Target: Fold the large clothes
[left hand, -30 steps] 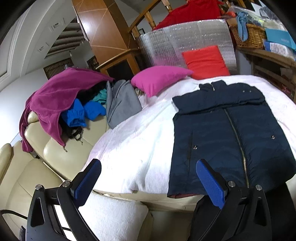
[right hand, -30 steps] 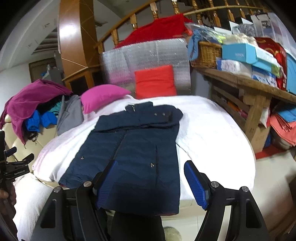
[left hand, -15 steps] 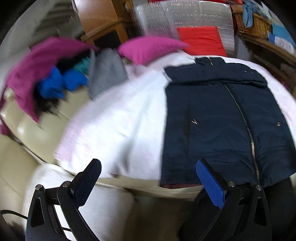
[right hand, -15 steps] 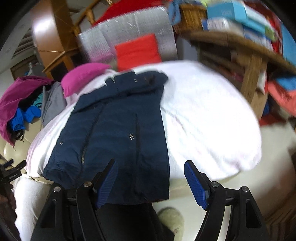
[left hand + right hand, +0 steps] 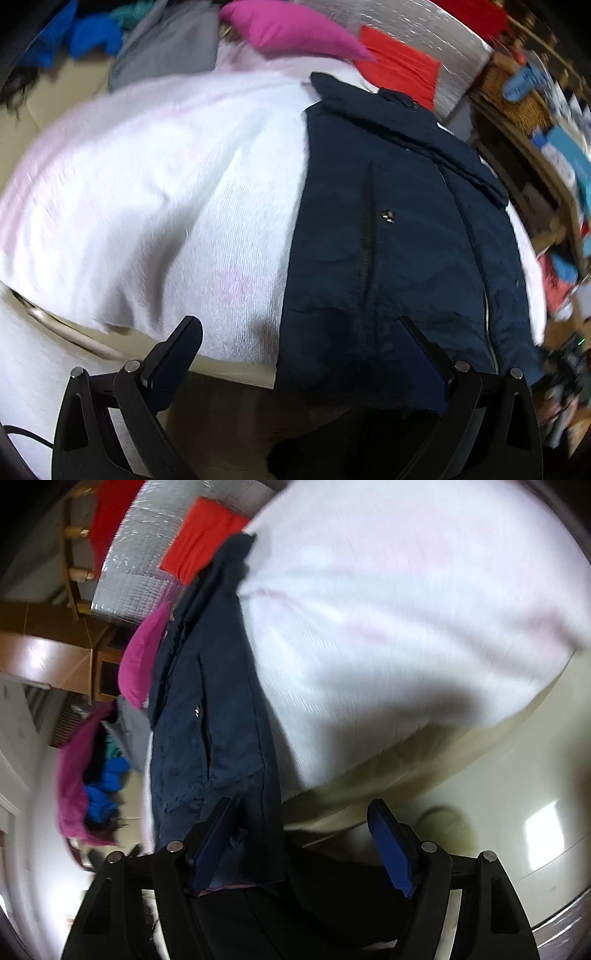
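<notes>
Both pairs of jaws stand wide apart, with nothing pressed between the pads. The left gripper (image 5: 301, 349) hangs over the near left corner of the navy jacket (image 5: 399, 236): its right finger lies over the jacket's hem, its left finger over the white blanket (image 5: 155, 184) beside the jacket. The right gripper (image 5: 301, 843), rolled strongly to one side, straddles the jacket's other near corner; its left pad is against or just in front of the hem cloth, and blur hides whether they touch, while its right pad is clear of the jacket, over the cream sofa edge (image 5: 406, 760).

The jacket lies flat and zipped on the white blanket, collar away from the grippers, hem at the blanket's near edge. Beyond the collar sit a pink cushion (image 5: 295, 31) and a red cushion (image 5: 399, 70), backed by a silver quilted sheet (image 5: 417, 33).

Past the jacket's right side, a wicker basket (image 5: 517, 99) on a wooden shelf holds a blue cloth (image 5: 524, 83); its other contents are too blurred to tell. Left of the cushions, grey, blue and teal garments (image 5: 110, 33) are heaped on the sofa.
</notes>
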`<state>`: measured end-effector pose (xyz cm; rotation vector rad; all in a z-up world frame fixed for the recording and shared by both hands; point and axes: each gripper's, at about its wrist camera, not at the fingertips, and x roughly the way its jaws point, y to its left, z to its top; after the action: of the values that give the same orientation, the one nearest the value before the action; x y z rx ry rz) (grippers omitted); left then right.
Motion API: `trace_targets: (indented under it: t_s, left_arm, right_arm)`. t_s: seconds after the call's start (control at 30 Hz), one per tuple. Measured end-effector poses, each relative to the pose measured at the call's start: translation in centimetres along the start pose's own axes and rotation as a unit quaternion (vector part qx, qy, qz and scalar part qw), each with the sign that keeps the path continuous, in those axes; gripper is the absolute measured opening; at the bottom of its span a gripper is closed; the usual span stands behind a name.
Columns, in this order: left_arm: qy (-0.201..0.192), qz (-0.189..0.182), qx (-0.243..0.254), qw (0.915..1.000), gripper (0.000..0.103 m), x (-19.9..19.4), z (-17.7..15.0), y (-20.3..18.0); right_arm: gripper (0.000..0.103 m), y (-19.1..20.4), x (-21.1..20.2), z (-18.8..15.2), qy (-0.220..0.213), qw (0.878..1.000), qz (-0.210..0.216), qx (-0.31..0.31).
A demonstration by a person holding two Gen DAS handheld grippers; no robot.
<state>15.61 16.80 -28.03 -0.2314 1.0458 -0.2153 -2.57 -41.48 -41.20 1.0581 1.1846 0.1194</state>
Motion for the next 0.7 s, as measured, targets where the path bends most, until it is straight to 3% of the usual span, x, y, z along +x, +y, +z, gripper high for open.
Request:
trace_targets:
  t_s: [0.17,0.23,0.27,0.33,0.37,0.47,0.57,0.63,0.67,0.7]
  left_arm:
    - [0.018,-0.034,-0.033,0.9987,0.097,1.6,0.0,1.2]
    - [0.036,-0.071,-0.037,0.9961,0.082,2.3,-0.4,0.9]
    - [0.043,-0.077,-0.034,0.9955,0.08,2.6,-0.4,0.7]
    - [0.062,-0.091,-0.023,0.9937,0.066,3.5,-0.9,0.0]
    - [0.065,-0.097,-0.022,0.9929,0.064,3.8,-0.9,-0.2]
    - [0.068,-0.109,-0.018,0.9916,0.063,4.0,-0.9,-0.9]
    - [0.088,-0.128,-0.033,0.9874,0.071,4.6,-0.2,-0.7]
    - [0.094,-0.141,-0.05,0.9844,0.073,4.9,0.3,-0.7]
    - [0.094,-0.143,-0.05,0.9841,0.072,4.9,0.3,-0.8]
    - [0.092,-0.145,-0.043,0.9842,0.072,4.7,0.2,-1.1]
  right_arm:
    - [0.078,-0.5,1.8,-0.3,0.033,0.999,0.029,0.013]
    - [0.078,0.3,2.3,-0.5,0.047,0.998,0.036,-0.002]
    - [0.078,0.6,2.5,-0.3,0.05,0.998,0.034,-0.007]
    - [0.065,1.6,3.0,-0.2,0.05,0.998,0.024,-0.024]
    - [0.039,2.7,3.5,0.2,0.054,0.998,0.021,-0.037]
    - [0.03,4.6,3.3,-0.2,0.043,0.995,-0.008,-0.088]
    - [0.032,5.5,3.4,0.0,0.041,0.994,-0.026,-0.103]
    - [0.042,4.8,4.0,0.5,0.051,0.996,-0.029,-0.072]
    - [0.052,4.3,4.5,0.8,0.056,0.997,-0.02,-0.051]
    - [0.052,4.2,4.7,0.8,0.058,0.997,-0.013,-0.047]
